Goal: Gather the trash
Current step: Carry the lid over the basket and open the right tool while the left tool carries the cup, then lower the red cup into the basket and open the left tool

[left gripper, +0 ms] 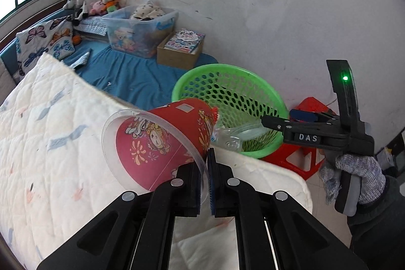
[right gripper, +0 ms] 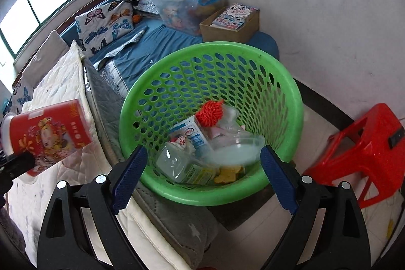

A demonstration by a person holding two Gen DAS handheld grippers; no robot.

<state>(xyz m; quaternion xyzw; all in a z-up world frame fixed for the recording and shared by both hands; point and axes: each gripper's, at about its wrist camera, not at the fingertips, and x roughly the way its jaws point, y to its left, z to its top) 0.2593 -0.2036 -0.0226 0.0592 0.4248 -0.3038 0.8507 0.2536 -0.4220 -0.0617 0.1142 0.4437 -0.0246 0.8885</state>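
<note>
My left gripper is shut on the clear rim of a red printed paper cup, held on its side above the white quilted mattress. The cup also shows at the left of the right wrist view. A green perforated basket stands beside the bed and holds a milk carton, a clear plastic bottle, a clear lid and a red pompom. My right gripper is open and empty just above the basket's near rim. In the left wrist view the right gripper hovers over the basket.
A red plastic stool stands right of the basket. Behind it lie a blue sheet, a cardboard box of books, a clear storage bin, a butterfly pillow and plush toys. A stained wall is close behind.
</note>
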